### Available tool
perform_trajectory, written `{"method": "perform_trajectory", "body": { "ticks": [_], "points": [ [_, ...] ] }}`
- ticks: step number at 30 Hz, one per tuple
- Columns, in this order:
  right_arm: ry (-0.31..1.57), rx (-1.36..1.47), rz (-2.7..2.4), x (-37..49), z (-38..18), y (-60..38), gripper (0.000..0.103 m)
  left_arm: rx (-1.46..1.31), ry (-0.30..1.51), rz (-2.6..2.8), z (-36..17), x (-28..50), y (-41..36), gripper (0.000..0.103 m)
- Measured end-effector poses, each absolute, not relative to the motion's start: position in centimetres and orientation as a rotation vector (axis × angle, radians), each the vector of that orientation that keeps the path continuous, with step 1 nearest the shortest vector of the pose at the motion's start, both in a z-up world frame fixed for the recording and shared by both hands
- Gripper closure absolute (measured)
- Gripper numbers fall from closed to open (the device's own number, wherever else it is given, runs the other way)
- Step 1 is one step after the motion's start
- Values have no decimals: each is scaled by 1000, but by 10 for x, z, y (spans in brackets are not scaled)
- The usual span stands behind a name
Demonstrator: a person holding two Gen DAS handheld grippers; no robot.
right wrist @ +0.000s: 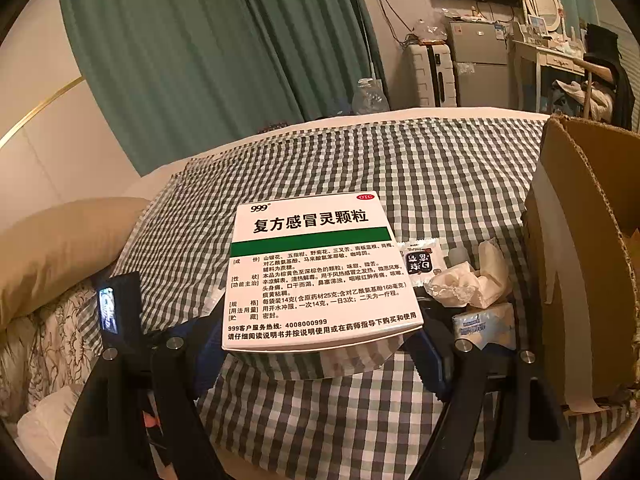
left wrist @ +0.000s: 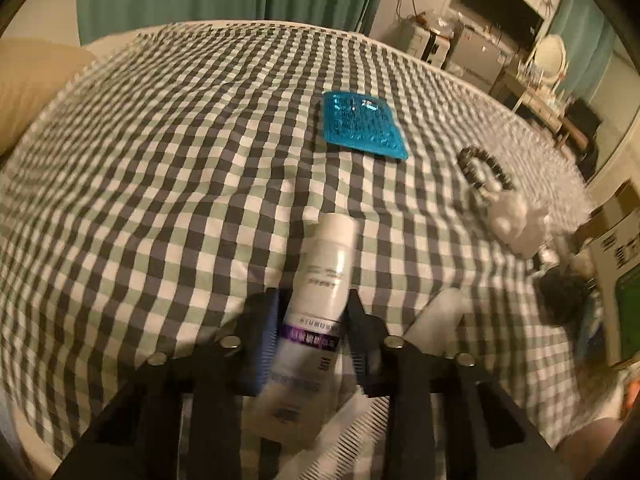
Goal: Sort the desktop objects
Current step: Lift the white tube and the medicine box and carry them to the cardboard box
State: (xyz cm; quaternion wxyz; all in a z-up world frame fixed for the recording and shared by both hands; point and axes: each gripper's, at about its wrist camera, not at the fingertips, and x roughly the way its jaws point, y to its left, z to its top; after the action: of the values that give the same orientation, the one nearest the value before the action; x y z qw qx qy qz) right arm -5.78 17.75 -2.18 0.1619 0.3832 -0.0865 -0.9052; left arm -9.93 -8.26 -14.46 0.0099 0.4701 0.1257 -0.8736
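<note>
Left wrist view: the left gripper [left wrist: 312, 312] has its jaws closed in on a white tube [left wrist: 316, 292] with a purple band, one finger against each side; the tube lies on the checked cloth [left wrist: 160, 160], cap pointing away. Beyond it lie a blue pad [left wrist: 362, 128], a bead bracelet [left wrist: 482, 168] and a white figurine [left wrist: 516, 220], well apart from the tube. A white comb [left wrist: 360, 436] lies under the gripper.

Right wrist view: the right gripper [right wrist: 320, 340] holds a white-and-green medicine box [right wrist: 320, 272] across its width, jaws wide, raised above the cloth. Right of it are a sachet [right wrist: 422, 264], crumpled tissue [right wrist: 472, 280], a tissue pack [right wrist: 486, 326] and a cardboard box [right wrist: 588, 260].
</note>
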Motion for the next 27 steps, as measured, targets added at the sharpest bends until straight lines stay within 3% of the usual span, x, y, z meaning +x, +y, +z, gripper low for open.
{"method": "perform_trajectory", "body": {
  "ticks": [3,10,15,19,23,27],
  "points": [
    [-246,1076,-2588,-54,-16,180,25,1393,471,-2809,-129,-90,-82,76],
    [-280,985,-2644,-43,17,203,25,1044,209,-3121,-49,-55,-38,76],
    [-316,917,-2731,-34,53,239,25,1047,157,-3248,5,-54,15,75],
    [-282,895,-2842,-25,78,282,25,1126,248,-3377,39,-59,71,76],
    [-307,919,-2950,-20,88,330,25,1212,325,-3497,59,-63,133,75],
    [-357,971,-3037,-20,85,379,25,1267,266,-3586,63,-62,199,75]
  ]
}}
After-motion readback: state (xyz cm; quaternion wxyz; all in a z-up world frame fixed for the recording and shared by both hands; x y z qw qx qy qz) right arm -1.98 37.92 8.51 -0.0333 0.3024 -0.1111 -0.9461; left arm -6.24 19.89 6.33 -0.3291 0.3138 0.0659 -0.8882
